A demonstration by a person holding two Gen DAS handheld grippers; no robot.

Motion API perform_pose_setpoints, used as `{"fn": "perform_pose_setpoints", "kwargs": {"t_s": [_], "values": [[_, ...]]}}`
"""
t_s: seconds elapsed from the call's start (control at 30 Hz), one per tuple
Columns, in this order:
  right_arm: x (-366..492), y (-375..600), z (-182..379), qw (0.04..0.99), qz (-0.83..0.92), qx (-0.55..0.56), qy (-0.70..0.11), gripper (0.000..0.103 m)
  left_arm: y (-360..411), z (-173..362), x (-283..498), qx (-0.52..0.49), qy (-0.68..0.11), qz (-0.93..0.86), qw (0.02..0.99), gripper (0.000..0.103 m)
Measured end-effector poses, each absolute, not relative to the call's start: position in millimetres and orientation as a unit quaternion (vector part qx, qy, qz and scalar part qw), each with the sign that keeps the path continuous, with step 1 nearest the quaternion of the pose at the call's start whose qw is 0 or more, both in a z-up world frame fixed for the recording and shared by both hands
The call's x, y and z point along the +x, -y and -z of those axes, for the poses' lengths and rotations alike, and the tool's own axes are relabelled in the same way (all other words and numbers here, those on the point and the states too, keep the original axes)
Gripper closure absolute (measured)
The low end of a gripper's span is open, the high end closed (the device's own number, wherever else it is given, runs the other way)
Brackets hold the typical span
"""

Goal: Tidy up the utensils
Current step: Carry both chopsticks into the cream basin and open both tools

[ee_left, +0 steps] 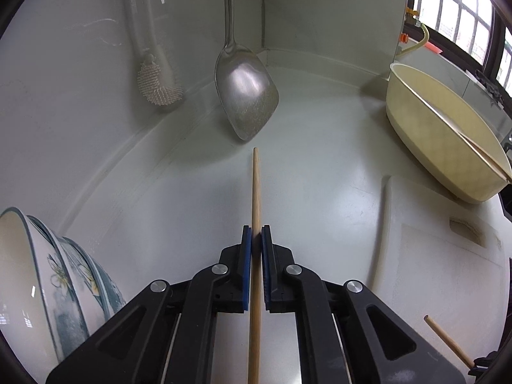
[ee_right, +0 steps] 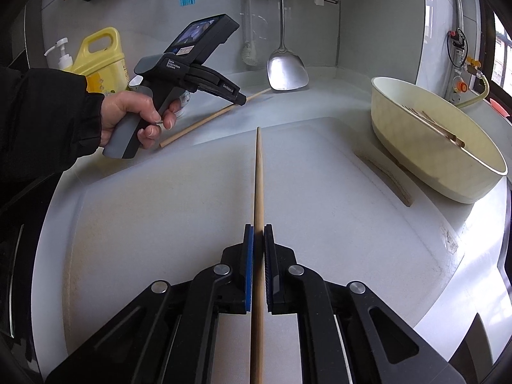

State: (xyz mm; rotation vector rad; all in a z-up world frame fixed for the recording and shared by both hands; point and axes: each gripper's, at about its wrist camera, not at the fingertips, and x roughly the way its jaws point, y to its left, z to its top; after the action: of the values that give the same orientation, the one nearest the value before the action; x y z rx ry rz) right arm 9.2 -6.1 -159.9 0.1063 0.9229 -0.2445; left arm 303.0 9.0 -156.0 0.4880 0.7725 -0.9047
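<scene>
- Two chopsticks are held at once, one in each tool: the left gripper [ee_left: 256, 240] is clenched on a wooden chopstick [ee_left: 255, 185], and the right gripper [ee_right: 258, 240] is clamped on a second chopstick [ee_right: 258, 176].
- Each stick is pinched between the blue pads and runs straight ahead along the fingers, its far end well beyond the tips and its near end passing back under the tool.
- In the right wrist view, the left gripper is seen ahead and to the left, carried in a person's hand [ee_right: 128, 118]; the stick in it slants down toward the counter [ee_right: 304, 102], though it cannot be told whether its lower end touches.
- A cream tub [ee_right: 432, 147] is seen ahead and to the right of both tools, with a few sticks already lying across its far rim, so part of the sorting is judged to be done.
- What is left, as far as can be judged: both held sticks have yet to be carried over to that tub and let go.
- No other loose chopsticks can be made out on the white cutting board [ee_right: 320, 192] under the right tool.
- Both sticks look like plain pale wood, slim, round and straight, narrowing slightly toward the far end; a smooth, light thing that may swivel in a narrow pinch.
- Straight ahead of the left tool, a steel spatula [ee_left: 246, 96] hangs against the wall, with a white brush [ee_left: 156, 86] to its left; stacked bowls [ee_left: 48, 272] sit close on the near left.
</scene>
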Motion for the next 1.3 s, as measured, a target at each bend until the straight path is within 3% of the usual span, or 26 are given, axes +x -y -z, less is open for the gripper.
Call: {"fn": "perform_pose_setpoints", "kwargs": {"t_s": [0.83, 1.3], "values": [[-1, 41, 77, 0.905, 0.188, 0.021, -0.381, 0.097, -13, 59, 235, 0.206, -0.294, 0.481, 0.8, 0.096], [-30, 142, 16, 0.899, 0.251, 0.06, -0.354, 0.097, 45, 10, 155, 0.2, -0.265, 0.529, 0.781, 0.096]]}}
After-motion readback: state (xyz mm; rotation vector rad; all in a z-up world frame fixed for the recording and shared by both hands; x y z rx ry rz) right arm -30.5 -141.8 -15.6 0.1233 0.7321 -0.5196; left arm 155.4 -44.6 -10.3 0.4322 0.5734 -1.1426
